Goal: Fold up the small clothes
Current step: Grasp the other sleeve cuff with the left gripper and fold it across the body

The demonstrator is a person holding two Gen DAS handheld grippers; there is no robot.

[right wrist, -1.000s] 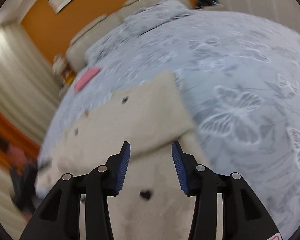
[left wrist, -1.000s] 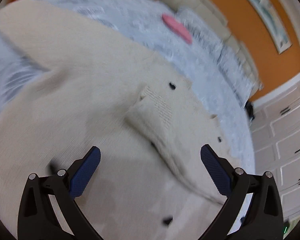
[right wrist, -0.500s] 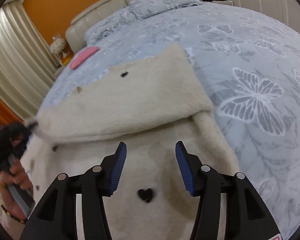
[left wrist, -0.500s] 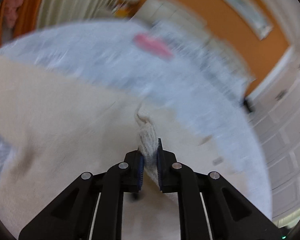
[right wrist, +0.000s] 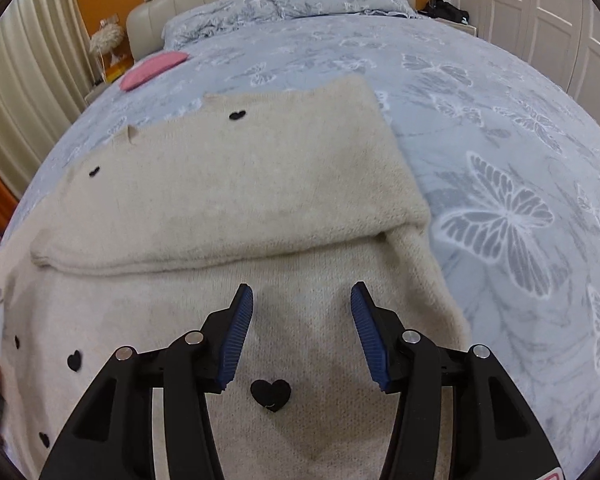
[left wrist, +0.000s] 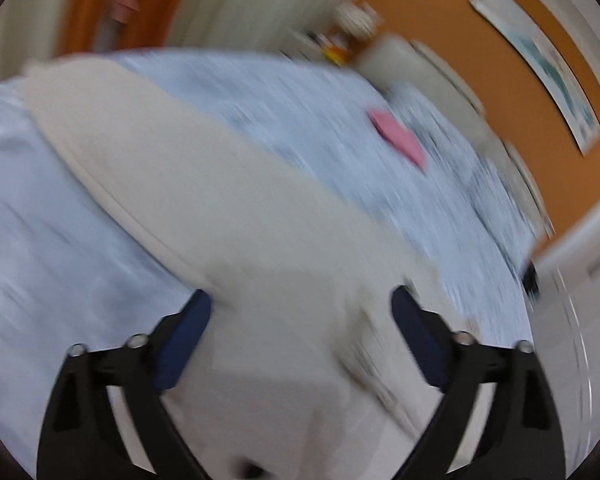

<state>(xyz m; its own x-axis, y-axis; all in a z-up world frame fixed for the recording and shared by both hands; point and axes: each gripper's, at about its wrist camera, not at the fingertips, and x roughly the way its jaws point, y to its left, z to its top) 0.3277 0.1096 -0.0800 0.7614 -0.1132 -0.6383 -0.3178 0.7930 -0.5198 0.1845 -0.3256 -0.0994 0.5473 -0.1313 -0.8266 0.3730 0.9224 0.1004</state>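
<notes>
Now we're mid-fold — the cream knit sweater (right wrist: 228, 208) lies spread on the butterfly-print bed (right wrist: 500, 120), one section already doubled over across its upper part, its folded edge running just beyond the right tool (right wrist: 302, 330). That tool hovers over the sweater's lower part, jaws spread, gripping nothing, a black heart patch (right wrist: 271, 394) just under it. The left tool (left wrist: 300, 340) is spread wide too, above the sweater (left wrist: 220, 208) in a badly blurred view — empty, as far as I can tell. Next, I'd judge, comes picking a fresh edge or sleeve to bring across the folded section. Soft, fuzzy knit, dotted with small black hearts; pink item (right wrist: 152, 68) near the pillows.
</notes>
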